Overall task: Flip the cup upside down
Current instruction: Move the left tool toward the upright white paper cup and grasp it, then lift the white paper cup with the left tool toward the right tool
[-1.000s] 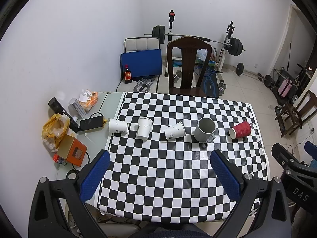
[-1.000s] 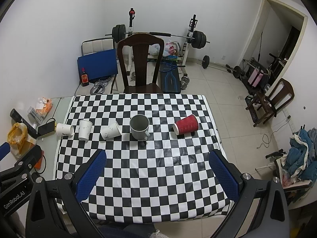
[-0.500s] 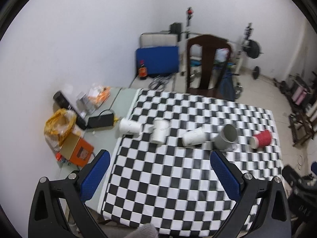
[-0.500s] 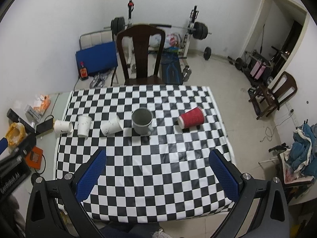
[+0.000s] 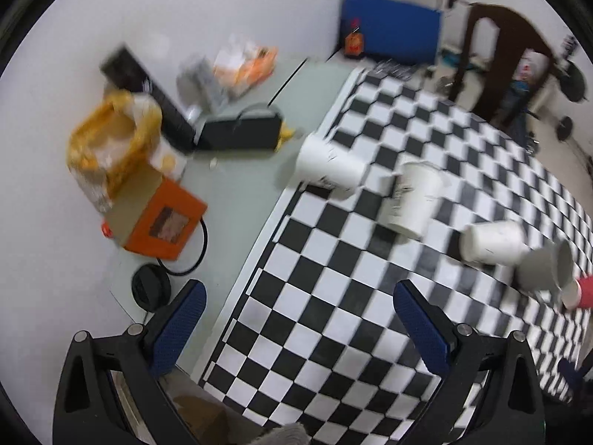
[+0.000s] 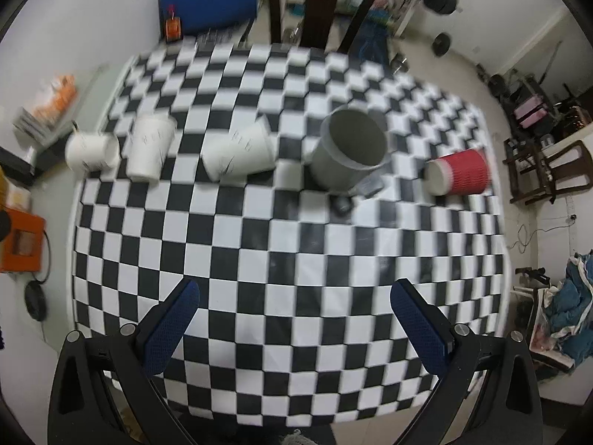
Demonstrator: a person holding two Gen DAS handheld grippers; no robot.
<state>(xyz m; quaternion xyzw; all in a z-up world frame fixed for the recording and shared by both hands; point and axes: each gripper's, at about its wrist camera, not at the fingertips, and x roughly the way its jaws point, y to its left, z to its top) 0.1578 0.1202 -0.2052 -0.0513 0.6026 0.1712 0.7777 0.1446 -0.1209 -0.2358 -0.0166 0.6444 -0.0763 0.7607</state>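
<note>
A row of cups sits on the checkered tablecloth (image 6: 289,259). From the left: a white paper cup on its side (image 6: 90,151), a white paper cup standing rim-down (image 6: 150,152), a white paper cup on its side (image 6: 239,154), a grey mug upright (image 6: 348,154), and a red ribbed paper cup on its side (image 6: 457,177). The same cups show in the left wrist view: white (image 5: 330,168), white (image 5: 415,198), white (image 5: 494,241), grey mug (image 5: 545,265), red (image 5: 580,291). My left gripper (image 5: 296,324) and right gripper (image 6: 296,319) are both open and empty, above the table's near side.
Left of the cloth lie an orange box (image 5: 159,218), a yellow bag (image 5: 111,141), a black phone with cable (image 5: 241,131) and snack packets (image 5: 244,65). A dark wooden chair (image 6: 322,0) stands behind the table. Gym weights and a second chair (image 6: 548,170) stand at right.
Both grippers have moved down and closer to the table. The left view has swung toward the table's left end; the right view now centres on the grey mug. No cup has moved.
</note>
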